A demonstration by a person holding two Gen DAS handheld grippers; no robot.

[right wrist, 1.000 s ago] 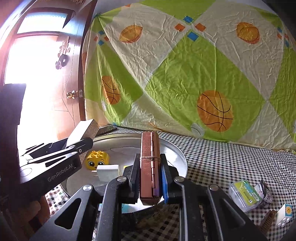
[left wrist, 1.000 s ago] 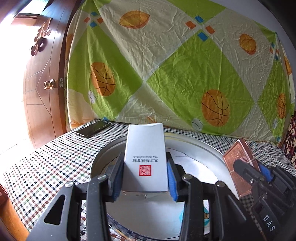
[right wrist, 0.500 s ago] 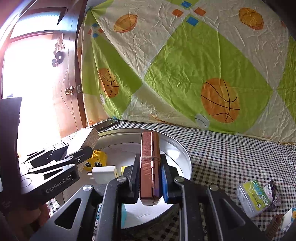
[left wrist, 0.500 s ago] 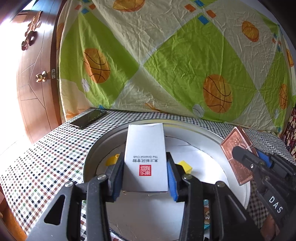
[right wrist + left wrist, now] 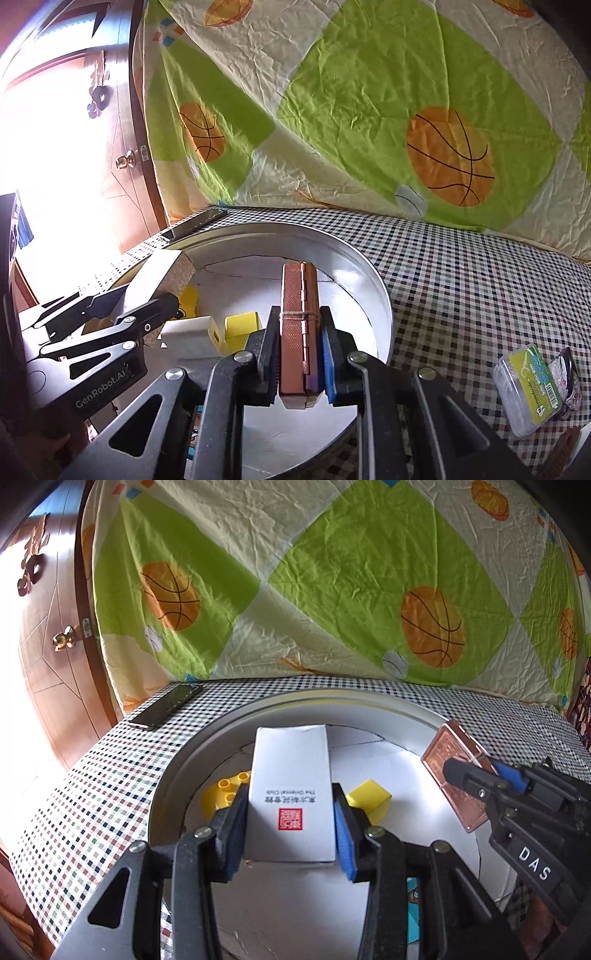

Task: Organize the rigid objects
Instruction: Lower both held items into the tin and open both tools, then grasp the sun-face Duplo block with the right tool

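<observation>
Both tongs moved forward over the round tray (image 5: 369, 701), yellow blocks (image 5: 369, 801) newly visible.

Left wrist view: close, angled down over the left gripper (image 5: 291, 823) into the round tray (image 5: 166, 794). Right wrist view: close, angled down from the tray's (image 5: 380, 306) right side. Shared: tray, phone (image 5: 166, 705), basketball sheet (image 5: 369, 110).

1. The round tray's (image 5: 373, 295) near and right floor lay bare.
2. A yellow brick (image 5: 221, 794), yellow cube (image 5: 371, 799) and white charger (image 5: 192, 338) crowded its far-left part.
3. A phone (image 5: 166, 705) blocked the tablecloth's (image 5: 461, 280) far-left corner.
</observation>
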